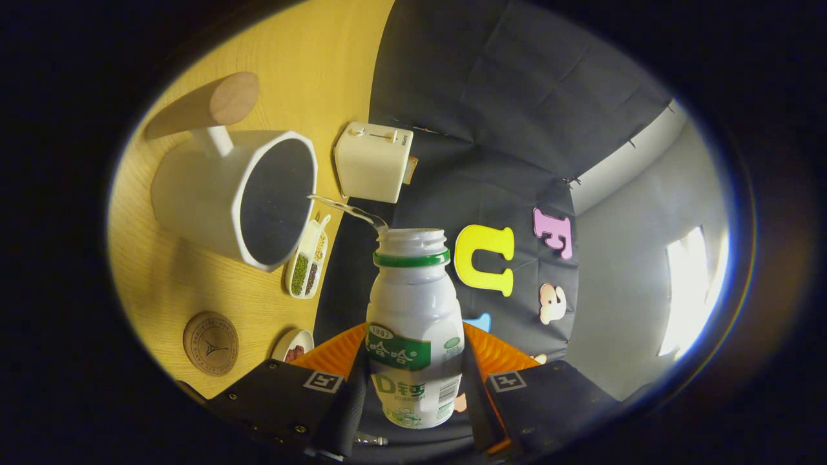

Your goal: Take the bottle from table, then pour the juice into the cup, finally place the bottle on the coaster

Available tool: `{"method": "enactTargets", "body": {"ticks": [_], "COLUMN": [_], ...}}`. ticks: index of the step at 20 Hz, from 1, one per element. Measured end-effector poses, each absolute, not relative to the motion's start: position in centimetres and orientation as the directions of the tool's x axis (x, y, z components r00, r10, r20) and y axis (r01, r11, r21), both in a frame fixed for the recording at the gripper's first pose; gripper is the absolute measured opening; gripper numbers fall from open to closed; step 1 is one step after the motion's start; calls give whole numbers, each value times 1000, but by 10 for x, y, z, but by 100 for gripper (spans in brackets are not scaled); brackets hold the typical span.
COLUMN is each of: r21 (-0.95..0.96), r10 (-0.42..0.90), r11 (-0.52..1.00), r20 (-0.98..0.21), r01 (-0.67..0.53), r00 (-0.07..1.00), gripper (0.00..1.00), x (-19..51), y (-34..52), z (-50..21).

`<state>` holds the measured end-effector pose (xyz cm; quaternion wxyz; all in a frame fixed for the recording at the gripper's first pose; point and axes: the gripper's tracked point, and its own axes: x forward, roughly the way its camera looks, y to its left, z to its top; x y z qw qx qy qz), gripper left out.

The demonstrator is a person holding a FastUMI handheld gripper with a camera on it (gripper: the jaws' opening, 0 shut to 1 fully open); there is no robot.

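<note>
My gripper is shut on a white plastic bottle with a green neck ring and green label, one finger pressing each side of its lower body. The whole view is rolled, so the bottle is tipped toward the white cup with a wooden handle on the yellow wooden table. A thin clear stream runs from the bottle's open mouth into the cup's dark opening. A round wooden coaster lies on the table near the left finger, apart from the cup.
A cream toaster-like box stands beyond the cup by the booth wall. A narrow divided dish of seeds and a small white bowl lie between cup and wall. A grey wall and bright window lie past the cloth.
</note>
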<state>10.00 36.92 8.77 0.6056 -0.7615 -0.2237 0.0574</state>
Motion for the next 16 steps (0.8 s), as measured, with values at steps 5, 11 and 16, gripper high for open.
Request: {"method": "enactTargets", "body": {"ticks": [5, 11, 16], "r21": [-944, -939, -932], "r10": [418, 418, 421], "r11": [-183, -199, -213], "r20": [177, 178, 182], "r01": [274, 282, 292], "r00": [891, 891, 889], "gripper": [67, 67, 67], "x": [101, 103, 103], "y": [372, 370, 370], "z": [89, 92, 96]}}
